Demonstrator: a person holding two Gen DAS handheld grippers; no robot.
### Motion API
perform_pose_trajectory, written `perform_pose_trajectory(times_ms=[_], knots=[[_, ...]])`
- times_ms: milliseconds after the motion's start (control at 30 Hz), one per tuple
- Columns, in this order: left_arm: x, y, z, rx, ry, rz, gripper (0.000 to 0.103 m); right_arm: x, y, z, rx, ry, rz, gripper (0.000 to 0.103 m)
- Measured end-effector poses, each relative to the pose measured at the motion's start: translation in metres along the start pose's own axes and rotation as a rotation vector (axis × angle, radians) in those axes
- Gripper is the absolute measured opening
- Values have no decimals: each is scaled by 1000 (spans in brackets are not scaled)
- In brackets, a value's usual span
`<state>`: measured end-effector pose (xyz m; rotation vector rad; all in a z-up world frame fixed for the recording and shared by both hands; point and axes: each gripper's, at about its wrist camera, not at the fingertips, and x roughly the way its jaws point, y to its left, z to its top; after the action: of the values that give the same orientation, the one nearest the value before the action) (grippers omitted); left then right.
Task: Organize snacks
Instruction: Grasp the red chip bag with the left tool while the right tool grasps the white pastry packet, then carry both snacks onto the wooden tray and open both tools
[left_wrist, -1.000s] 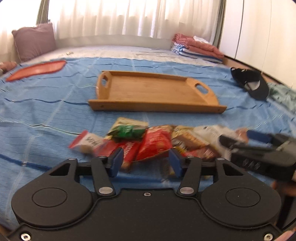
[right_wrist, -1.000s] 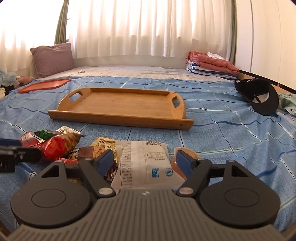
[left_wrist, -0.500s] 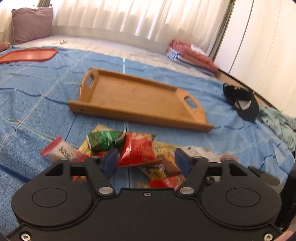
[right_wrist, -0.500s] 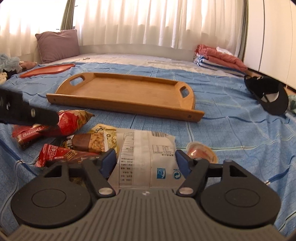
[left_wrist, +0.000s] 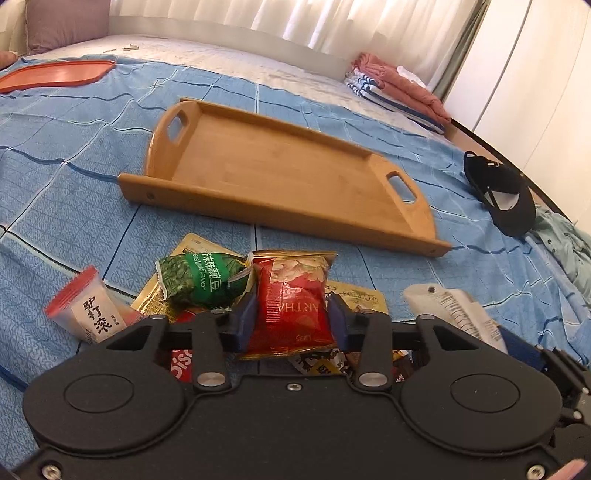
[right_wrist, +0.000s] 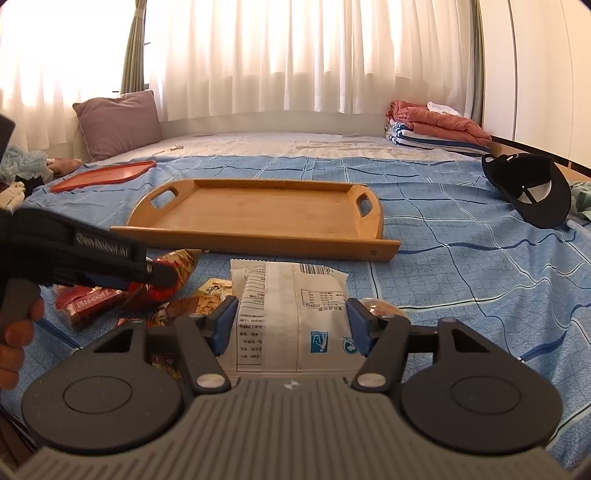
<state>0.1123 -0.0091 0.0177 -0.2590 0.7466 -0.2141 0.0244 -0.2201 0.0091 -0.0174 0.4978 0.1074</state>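
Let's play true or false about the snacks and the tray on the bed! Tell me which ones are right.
1. The wooden tray has snacks in it. False: it holds nothing.
2. The red snack bag sits between the left gripper's fingers. True; the jaws are closing on it.
3. The right gripper has a green bag. False: a white packet lies between its closing jaws.
4. A black cap lies on the blue bedspread. True.

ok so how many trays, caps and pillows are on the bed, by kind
trays: 2, wooden tray and red tray
caps: 1, black cap
pillows: 1, purple pillow
total: 4
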Motion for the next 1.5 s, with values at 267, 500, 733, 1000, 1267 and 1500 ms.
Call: perform_pose_trajectory(times_ms=[267,500,733,1000,1267,1500], knots=[[-32,-22,13,94,-91,3,36,-5,-9,16,42,-18,20,64],[-29,-32,61,85,-133,22,36,12,-26,54,113,-48,56,64],[6,-31,119,-11,-118,-12,36,62,-65,107,272,-31,151,64],[71,-32,136,-3,-108,25,36,153,-82,123,377,85,147,64],[125,-21,123,34,-6,136,36,187,-42,109,109,131,59,64],[134,-20,118,80,-11,150,36,198,-25,98,8,161,63,65]])
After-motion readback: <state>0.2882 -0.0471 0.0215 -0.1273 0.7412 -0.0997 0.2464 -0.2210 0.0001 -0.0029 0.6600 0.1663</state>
